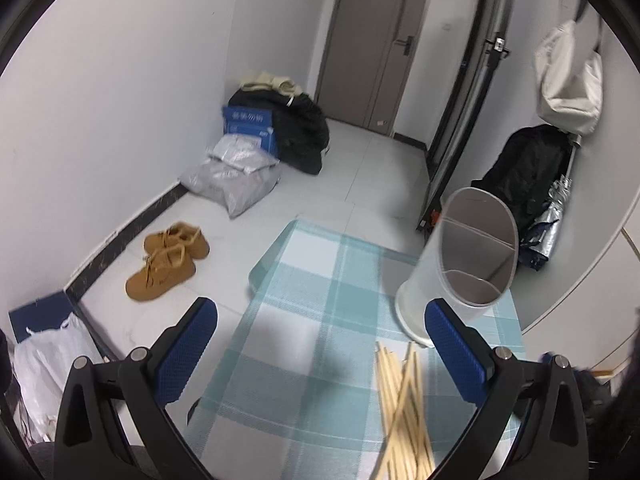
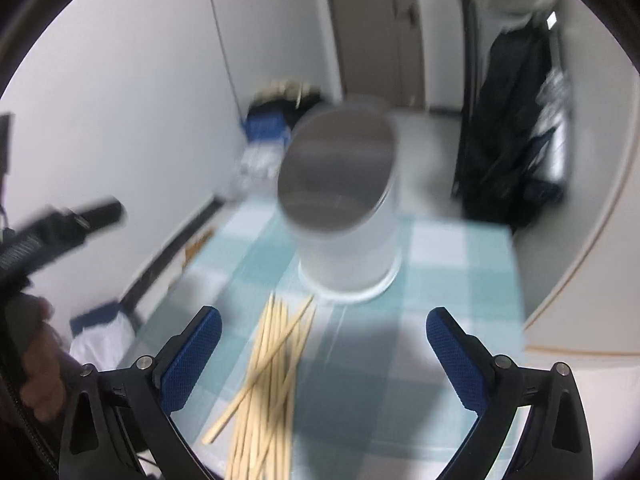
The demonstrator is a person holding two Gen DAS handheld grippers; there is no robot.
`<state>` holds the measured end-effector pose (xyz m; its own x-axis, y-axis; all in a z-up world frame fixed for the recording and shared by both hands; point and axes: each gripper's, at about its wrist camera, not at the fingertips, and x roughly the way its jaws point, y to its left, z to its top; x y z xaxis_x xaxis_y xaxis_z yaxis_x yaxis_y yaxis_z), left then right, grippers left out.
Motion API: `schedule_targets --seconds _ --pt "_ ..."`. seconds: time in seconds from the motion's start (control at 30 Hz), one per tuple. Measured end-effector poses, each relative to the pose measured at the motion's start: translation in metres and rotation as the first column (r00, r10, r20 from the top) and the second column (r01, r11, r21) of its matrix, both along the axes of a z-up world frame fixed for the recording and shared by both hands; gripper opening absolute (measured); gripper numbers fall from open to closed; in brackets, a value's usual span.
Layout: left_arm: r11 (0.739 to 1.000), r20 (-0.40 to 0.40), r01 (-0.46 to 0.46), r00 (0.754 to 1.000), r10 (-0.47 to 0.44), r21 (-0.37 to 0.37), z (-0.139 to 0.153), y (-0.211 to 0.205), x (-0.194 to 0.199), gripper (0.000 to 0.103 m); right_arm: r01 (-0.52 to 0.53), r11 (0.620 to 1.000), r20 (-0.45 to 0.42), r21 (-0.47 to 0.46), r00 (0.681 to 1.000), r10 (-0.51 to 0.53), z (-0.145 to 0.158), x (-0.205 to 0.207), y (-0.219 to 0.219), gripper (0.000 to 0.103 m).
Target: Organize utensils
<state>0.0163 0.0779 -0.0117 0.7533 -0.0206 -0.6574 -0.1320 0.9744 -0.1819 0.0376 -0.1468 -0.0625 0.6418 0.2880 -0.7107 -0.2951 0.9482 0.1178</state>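
Chopsticks (image 2: 268, 376): slender pale wooden sticks

Table covering (image 1: 320, 320): pale teal and white check with thin white lines; chopsticks (image 2: 272, 376): light natural wood, uniform; utensil holder (image 2: 348, 232): frosted white wall, grey interior. Both grippers, left gripper (image 1: 322, 348) and right gripper (image 2: 324, 352): black frames with blue textured finger pads (image 1: 188, 356). Surroundings: shoes (image 1: 168, 260) tan-brown, box (image 1: 250, 128) blue with white lettering, bags (image 1: 236, 176) silver-grey, clothing heap (image 1: 300, 132) black topped with cream, door (image 1: 376, 40) grey-brown, walls white, floor tiles (image 1: 360, 168) pale grey, skirting dark and speckled.
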Motion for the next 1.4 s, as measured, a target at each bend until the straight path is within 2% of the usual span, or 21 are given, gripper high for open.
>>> schedule_targets --seconds 0.03,0.1,0.13,0.27,0.3,0.4,0.47,0.63,0.73,0.87,1.13,1.27,1.37,1.4 --pt "1.000 -0.042 -0.006 0.999 0.005 -0.016 -0.003 0.002 0.001 0.101 -0.017 1.000 -0.040 -0.003 0.999 0.017 -0.010 0.008 0.007 0.099" --pt "1.000 -0.072 -0.019 0.997 0.017 -0.023 -0.006 0.008 0.004 0.101 -0.038 0.999 -0.098 -0.013 0.995 0.037 -0.026 0.021 0.017 0.084" --pt "0.999 -0.090 -0.027 0.996 0.023 -0.037 -0.007 0.012 0.005 0.101 -0.032 0.999 -0.146 -0.035 0.989 0.026 -0.039 0.031 0.024 0.081" --pt "0.996 -0.112 -0.054 0.993 0.046 -0.064 -0.013 0.024 0.011 0.101 0.004 0.997 -0.275 -0.080 0.961 -0.026 -0.074 0.057 0.030 0.053" --pt "0.996 -0.102 -0.055 0.994 0.047 -0.075 -0.014 0.028 0.012 0.101 0.013 0.996 -0.293 -0.089 0.955 -0.039 -0.080 0.061 0.030 0.052" --pt "0.994 -0.094 -0.056 0.994 0.047 -0.094 -0.018 0.035 0.014 0.101 0.034 0.994 -0.308 -0.105 0.949 -0.065 -0.089 0.068 0.029 0.046" --pt "0.993 -0.092 -0.057 0.995 0.047 -0.100 -0.018 0.038 0.015 0.101 0.041 0.993 -0.310 -0.111 0.948 -0.074 -0.090 0.071 0.030 0.046" --pt "0.990 -0.101 -0.057 0.994 0.044 -0.125 -0.024 0.044 0.018 0.101 0.014 0.986 -0.292 -0.169 0.954 -0.063 -0.094 0.071 0.046 0.038" --pt "0.990 -0.106 -0.066 0.993 0.053 -0.126 -0.025 0.044 0.019 0.101 0.013 0.987 -0.284 -0.158 0.957 -0.059 -0.097 0.069 0.051 0.029" --pt "0.993 -0.108 -0.072 0.992 0.061 -0.096 -0.027 0.042 0.018 0.101 0.013 0.996 -0.305 -0.089 0.952 -0.040 -0.099 0.065 0.049 0.006" --pt "0.998 -0.144 -0.046 0.989 0.041 -0.033 -0.039 0.030 0.019 0.101 0.097 0.989 -0.339 0.110 0.939 -0.055 -0.093 0.060 0.012 0.005" --pt "0.997 -0.202 0.067 0.977 -0.071 -0.024 -0.051 0.009 0.021 0.101 0.123 0.976 -0.312 0.180 0.948 -0.062 -0.082 0.051 -0.011 0.004" --pt "0.986 -0.263 0.165 0.950 -0.168 -0.034 -0.058 -0.011 0.023 0.101 0.146 0.960 -0.278 0.238 0.958 -0.077 -0.062 0.049 -0.031 0.004" --pt "0.981 -0.282 0.189 0.940 -0.190 -0.031 -0.061 -0.019 0.023 0.101 0.154 0.955 -0.264 0.255 0.961 -0.084 -0.044 0.049 -0.040 0.004"
